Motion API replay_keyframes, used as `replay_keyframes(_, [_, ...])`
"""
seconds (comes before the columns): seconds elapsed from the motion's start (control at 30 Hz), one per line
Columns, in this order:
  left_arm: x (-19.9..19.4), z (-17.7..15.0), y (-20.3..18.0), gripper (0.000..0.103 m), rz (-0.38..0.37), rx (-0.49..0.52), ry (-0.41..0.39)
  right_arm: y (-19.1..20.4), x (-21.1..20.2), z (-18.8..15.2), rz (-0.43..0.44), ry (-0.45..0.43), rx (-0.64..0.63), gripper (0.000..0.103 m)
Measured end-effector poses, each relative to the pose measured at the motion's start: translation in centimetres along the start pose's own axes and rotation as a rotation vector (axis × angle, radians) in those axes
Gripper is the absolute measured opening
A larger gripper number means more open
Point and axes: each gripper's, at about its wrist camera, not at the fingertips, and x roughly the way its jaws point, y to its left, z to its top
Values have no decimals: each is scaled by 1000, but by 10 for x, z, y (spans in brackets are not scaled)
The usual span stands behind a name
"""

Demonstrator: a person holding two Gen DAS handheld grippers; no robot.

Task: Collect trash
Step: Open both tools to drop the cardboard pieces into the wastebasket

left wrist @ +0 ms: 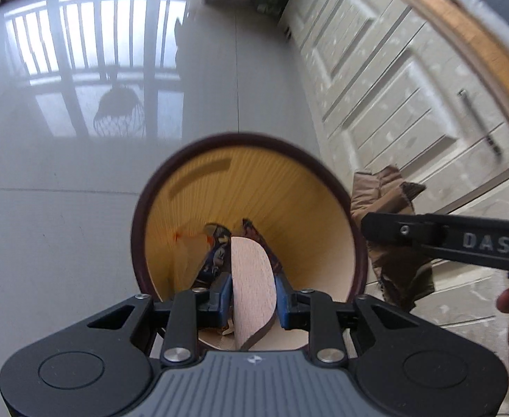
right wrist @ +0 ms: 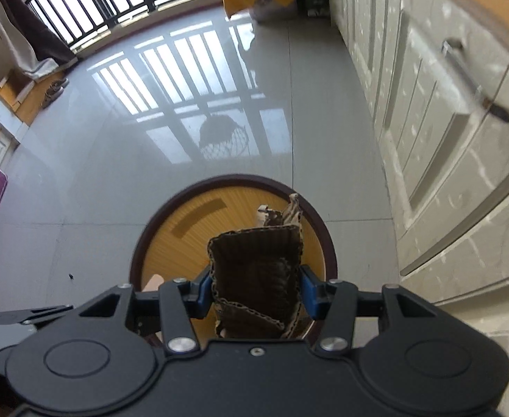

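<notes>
While the left gripper (left wrist: 253,293) clamps the bin (left wrist: 247,215) by its rim, I judge the step in hand to be dropping the cardboard (right wrist: 258,278) into the bin's mouth. The left jaws are clenched on the near wall, which fills the gap between the blue pads in the lower middle of the left view. The right gripper (right wrist: 257,293) is clenched on the cardboard, a crumpled corrugated piece standing up between its pads in the lower middle of the right view.

To do this well, I would hold the bin steady with the left and carry the cardboard fully past the dark rim before letting go. In the right view it overlaps the right half of the opening, and its top edge reaches the far rim. In the left view it sits at the right middle of the frame, outside the rim. So I cannot tell whether it is truly over the mouth; I would shift it toward the centre first.

Wrappers (left wrist: 216,253) already lie at the bottom, in the centre of the left view. The cabinet (right wrist: 445,132) runs close along the right edge, so I would keep clear of it.
</notes>
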Motion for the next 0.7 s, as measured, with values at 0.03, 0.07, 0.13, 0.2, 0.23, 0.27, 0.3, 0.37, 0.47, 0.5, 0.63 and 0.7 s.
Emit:
replay_keyframes(0.03, [7, 0, 1, 28, 0, 4, 7, 1, 5, 0, 2, 6, -1, 51])
replay_keyframes(0.07, [12, 1, 2, 28, -1, 12, 11, 1, 8, -2, 2, 11, -1, 51])
replay_keyframes(0.13, [23, 3, 3, 28, -6, 36, 12, -2, 13, -2, 5, 21, 3, 51])
replay_keyframes(0.2, [30, 6, 4, 27, -3, 66, 8, -5, 18, 0, 13, 28, 12, 51])
replay_keyframes(0.23, [35, 8, 3, 28, -2, 80, 8, -6, 20, -1, 16, 30, 17, 51])
replay_keyframes(0.27, [38, 9, 3, 29, 3, 90, 12, -7, 22, 0, 18, 31, 22, 51])
replay_keyframes(0.3, [42, 10, 3, 29, 10, 100, 19, -8, 23, 1, 21, 33, 29, 51])
replay_keyframes(0.37, [47, 9, 3, 34, 33, 120, 40, -12, 29, 2, 29, 39, 52, 51])
replay_keyframes(0.47, [46, 8, 9, 41, 63, 120, 56, -13, 34, 5, 49, 51, 85, 52])
replay_keyframes(0.5, [44, 7, 12, 43, 68, 112, 59, -14, 35, 5, 59, 54, 93, 52])
replay_keyframes(0.63, [33, 5, 20, 53, 89, 99, 54, -10, 43, 4, 104, 63, 116, 58])
replay_keyframes(0.7, [29, 4, 22, 57, 95, 95, 57, -8, 48, 2, 125, 87, 114, 70])
